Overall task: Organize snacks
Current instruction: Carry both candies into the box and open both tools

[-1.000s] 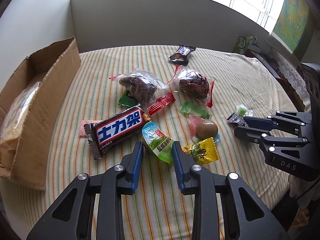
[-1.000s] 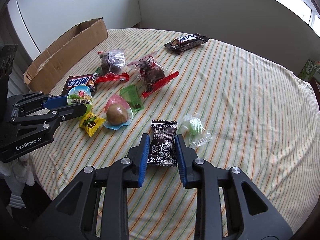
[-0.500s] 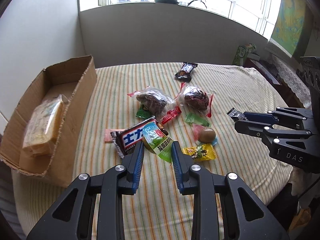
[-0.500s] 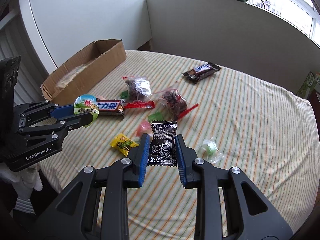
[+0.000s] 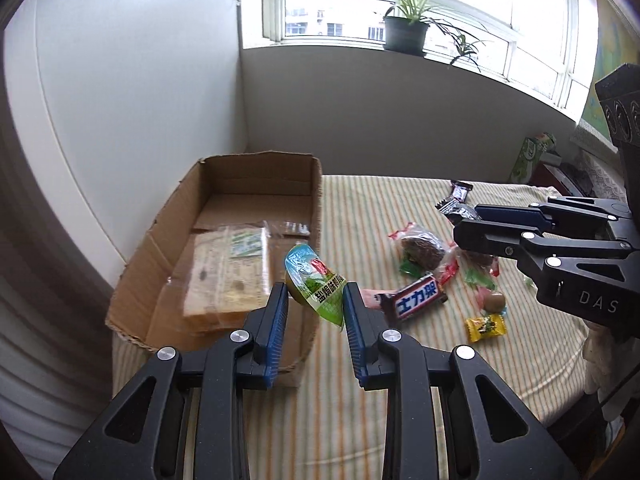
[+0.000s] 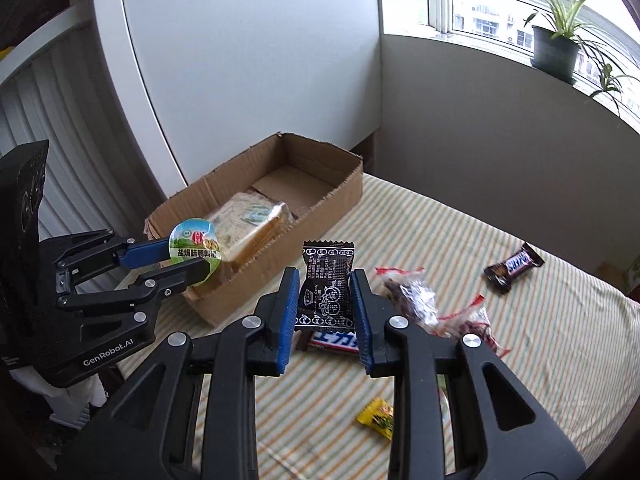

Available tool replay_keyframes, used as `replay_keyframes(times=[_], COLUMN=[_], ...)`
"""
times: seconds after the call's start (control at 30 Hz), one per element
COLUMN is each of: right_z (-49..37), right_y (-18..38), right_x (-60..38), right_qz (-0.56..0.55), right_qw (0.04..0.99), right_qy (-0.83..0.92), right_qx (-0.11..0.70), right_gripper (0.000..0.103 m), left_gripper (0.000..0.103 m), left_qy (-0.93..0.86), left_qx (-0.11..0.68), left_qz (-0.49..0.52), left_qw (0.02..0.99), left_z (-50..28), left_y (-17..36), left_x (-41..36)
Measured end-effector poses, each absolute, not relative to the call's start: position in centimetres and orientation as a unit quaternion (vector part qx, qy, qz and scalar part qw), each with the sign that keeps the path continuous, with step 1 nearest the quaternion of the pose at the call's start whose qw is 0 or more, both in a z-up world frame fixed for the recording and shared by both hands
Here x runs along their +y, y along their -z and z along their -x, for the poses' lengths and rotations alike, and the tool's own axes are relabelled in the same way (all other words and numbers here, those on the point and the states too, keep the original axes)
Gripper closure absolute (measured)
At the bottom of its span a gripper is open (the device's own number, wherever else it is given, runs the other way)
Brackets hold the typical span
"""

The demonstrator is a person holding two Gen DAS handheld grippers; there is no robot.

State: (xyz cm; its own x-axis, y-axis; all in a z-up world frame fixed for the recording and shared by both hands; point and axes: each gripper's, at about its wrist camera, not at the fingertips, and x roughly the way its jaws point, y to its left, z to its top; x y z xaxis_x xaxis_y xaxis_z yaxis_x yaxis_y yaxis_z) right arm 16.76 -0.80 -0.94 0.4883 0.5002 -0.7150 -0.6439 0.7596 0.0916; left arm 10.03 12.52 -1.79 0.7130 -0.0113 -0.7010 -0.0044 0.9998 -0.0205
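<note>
We see the striped tablecloth [image 5: 420, 360] bearing an open cardboard box [image 5: 256, 184] at its left edge, a wrapped bread pack [image 5: 228, 272] inside. Our left gripper [image 5: 314, 300] is clamped on a green-lidded snack cup [image 5: 316, 286] above the box's near corner; our right gripper [image 6: 325, 286] pinches a black candy packet [image 6: 326, 284] above the Snickers bar [image 6: 336, 340].

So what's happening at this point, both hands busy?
Yes. A person is sorting snacks with two handheld tongs. The left tongs grip a green-lidded snack cup, the right tongs a black candy packet, both lifted near the cardboard box, which already holds a wrapped cake pack. Other snacks, including a Snickers bar, lie on the striped tablecloth.
</note>
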Motion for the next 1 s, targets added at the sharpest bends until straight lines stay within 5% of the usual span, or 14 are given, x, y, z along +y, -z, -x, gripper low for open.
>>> replay_keyframes(times=[0.57,0.63,0.7,1.0], right_z=[-22.9,-23.0,-23.1,-21.8], right_y=[2.7,3.1,3.1,0.6], right_x=[9.2,9.7,9.8,5.9], right_qz=[0.112,0.115,0.109,0.094], right_qw=[0.84,0.841,0.842,0.858], right_qy=[-0.352,-0.348,-0.348,-0.331], right_qx=[0.397,0.397,0.398,0.381], right_gripper=[0.076,0.072,0.057,0.055], left_gripper=[0.076,0.073,0.072,0.072], left_qy=[-0.058,-0.062,-0.067,-0.066], left_qx=[0.384,0.386,0.388,0.374], left_qz=[0.027,0.025,0.024,0.031], left_qw=[0.921,0.92,0.919,0.925], left_z=[-12.5,-12.6,-12.7,-11.4], left_y=[2.7,2.8,2.9,1.6], left_x=[19.6,19.7,19.7,19.1])
